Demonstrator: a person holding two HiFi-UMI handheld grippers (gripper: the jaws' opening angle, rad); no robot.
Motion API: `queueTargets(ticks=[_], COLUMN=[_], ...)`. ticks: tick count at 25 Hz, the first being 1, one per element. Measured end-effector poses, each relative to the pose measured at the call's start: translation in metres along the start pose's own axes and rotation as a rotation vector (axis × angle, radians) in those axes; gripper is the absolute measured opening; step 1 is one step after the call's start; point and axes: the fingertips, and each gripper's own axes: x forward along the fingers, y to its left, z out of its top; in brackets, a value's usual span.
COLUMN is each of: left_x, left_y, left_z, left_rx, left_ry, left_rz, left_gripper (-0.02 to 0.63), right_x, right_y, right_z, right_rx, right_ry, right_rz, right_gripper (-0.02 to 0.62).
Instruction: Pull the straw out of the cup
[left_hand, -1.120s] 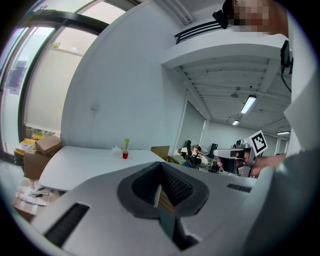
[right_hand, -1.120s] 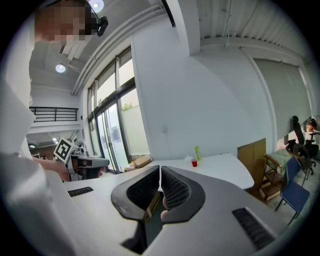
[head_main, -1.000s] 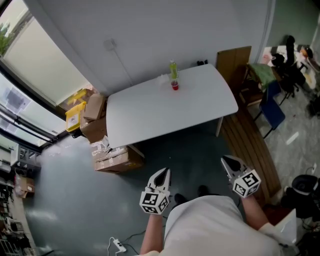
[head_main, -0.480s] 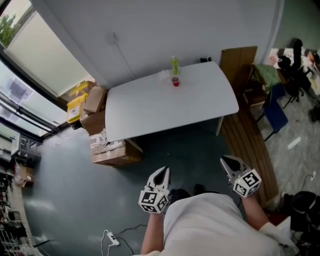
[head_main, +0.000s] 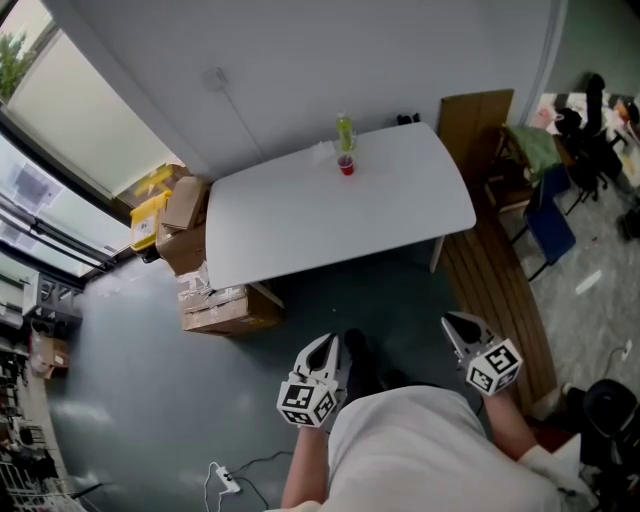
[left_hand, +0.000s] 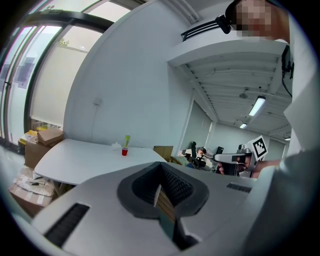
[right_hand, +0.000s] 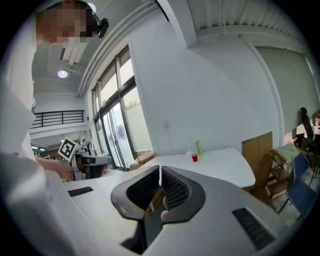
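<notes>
While the left gripper (head_main: 325, 346) and right gripper (head_main: 456, 322) are hanging closed and empty, the distant red cup (head_main: 346, 166) is seemingly awaiting approach.

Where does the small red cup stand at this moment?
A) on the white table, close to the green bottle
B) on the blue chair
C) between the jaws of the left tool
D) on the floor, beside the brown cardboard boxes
A: the head view shows the small red cup on the white table, just in front of the green bottle, near the wall-side edge.
</notes>
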Motion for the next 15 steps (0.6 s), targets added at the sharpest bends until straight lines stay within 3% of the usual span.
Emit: queueTargets(ticks=[15], left_x=[0.066], left_y=[0.06], left_z=[0.035], left_rx=[0.01], left_ry=[-0.011], left_rz=[-0.077], left_gripper=[0.002], right_x=[0.062], right_y=[-0.037], right_z=[0.026], right_rx=[0.0], right_ry=[-0.022], right_rz=[-0.079], right_gripper=[0.038])
